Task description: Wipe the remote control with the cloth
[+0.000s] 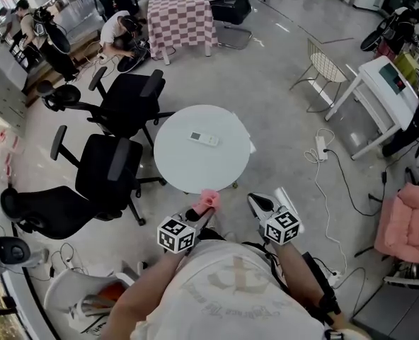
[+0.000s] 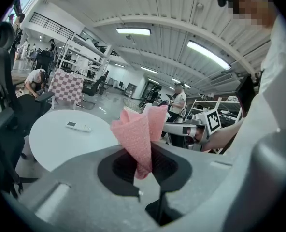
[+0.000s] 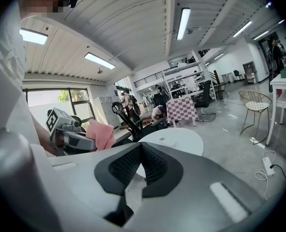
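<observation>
Closest in, left gripper [image 2: 143, 164]: fingers pinching a crumpled pink waffle-textured cloth [image 2: 140, 132], most of it standing up above them. Beside it, right gripper [image 3: 140, 167]: fingers pressed together, nothing between. Both held off the near edge of the round white worktop [image 1: 174, 168]. Slim white rectangular remote control [image 1: 204, 139]: flat near the centre, slightly toward the far edge, well apart from the cloth, not yet wiped. Risk of skidding the light remote across the smooth top, perhaps off an edge, with nothing steadying it. Risk too of dragging the cloth out of its pinch.
</observation>
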Motion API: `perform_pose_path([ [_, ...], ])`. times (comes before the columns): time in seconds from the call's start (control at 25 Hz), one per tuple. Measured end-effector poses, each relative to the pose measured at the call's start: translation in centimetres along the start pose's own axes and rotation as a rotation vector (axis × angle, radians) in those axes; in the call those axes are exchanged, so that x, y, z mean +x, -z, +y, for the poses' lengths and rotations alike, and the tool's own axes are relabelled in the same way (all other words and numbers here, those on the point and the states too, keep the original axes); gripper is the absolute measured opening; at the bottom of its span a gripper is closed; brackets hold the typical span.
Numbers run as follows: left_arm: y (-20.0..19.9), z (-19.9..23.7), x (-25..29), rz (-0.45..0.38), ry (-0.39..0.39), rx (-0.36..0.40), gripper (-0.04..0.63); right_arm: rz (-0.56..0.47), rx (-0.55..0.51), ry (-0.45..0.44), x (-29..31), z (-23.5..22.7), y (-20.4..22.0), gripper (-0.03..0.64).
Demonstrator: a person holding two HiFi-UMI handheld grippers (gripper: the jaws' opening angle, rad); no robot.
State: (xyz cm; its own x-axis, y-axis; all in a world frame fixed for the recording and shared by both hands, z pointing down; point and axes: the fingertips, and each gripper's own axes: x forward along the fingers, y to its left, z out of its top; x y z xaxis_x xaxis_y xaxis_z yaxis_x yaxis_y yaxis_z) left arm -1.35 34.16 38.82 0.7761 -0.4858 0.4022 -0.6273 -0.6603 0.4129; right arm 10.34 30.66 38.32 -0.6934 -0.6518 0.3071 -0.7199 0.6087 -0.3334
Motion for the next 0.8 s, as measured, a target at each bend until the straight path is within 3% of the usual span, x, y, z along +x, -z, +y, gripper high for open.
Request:
perform_pose_path([
  [0.36, 0.1, 3.5, 1.3, 0.031, -0.008, -0.046, 0.043, 0.048, 0.017, -0.006, 3.3, -1.6, 0.3, 0.008],
  [0.8, -5.0, 11.1, 6.4, 0.047, -0.03, -0.1, 0.043, 0.166, -0.023, -0.025, 9.7, -6.9, -2.8, 0.008],
])
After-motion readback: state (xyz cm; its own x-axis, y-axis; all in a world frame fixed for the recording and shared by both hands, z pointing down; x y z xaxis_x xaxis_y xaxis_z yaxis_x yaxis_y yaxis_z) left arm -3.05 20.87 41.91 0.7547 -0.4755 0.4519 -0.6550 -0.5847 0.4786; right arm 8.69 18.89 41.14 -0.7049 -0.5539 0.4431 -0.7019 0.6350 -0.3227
